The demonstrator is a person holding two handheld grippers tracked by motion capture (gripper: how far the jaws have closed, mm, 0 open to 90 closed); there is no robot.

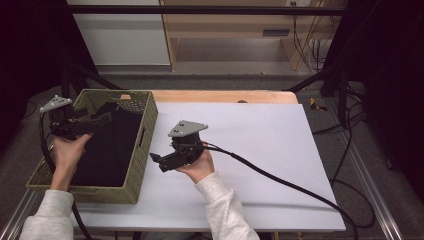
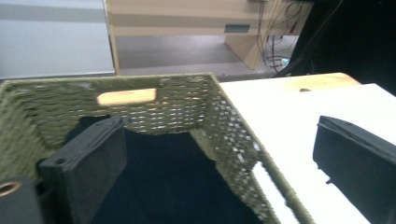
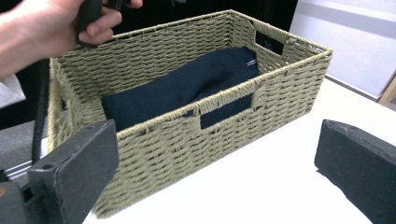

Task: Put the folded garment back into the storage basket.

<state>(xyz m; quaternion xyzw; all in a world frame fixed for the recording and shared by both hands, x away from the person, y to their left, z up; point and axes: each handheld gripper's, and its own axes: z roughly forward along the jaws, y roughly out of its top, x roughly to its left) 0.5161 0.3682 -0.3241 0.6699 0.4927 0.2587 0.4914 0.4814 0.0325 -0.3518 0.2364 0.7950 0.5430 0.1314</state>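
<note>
An olive woven basket stands at the table's left end with a dark navy cloth lying folded inside. My left gripper hovers over the basket's left rim, jaws open and empty, pointing across the cloth toward the basket's far wall. My right gripper is held just right of the basket above the white tabletop, jaws pointing left at it. In the right gripper view its jaws stand wide apart and empty, facing the basket's long side and the cloth.
A white sheet covers the table, with a wooden strip along its far edge. The right gripper's black cable trails across the table to the right front. A wooden cabinet and black stand legs stand beyond.
</note>
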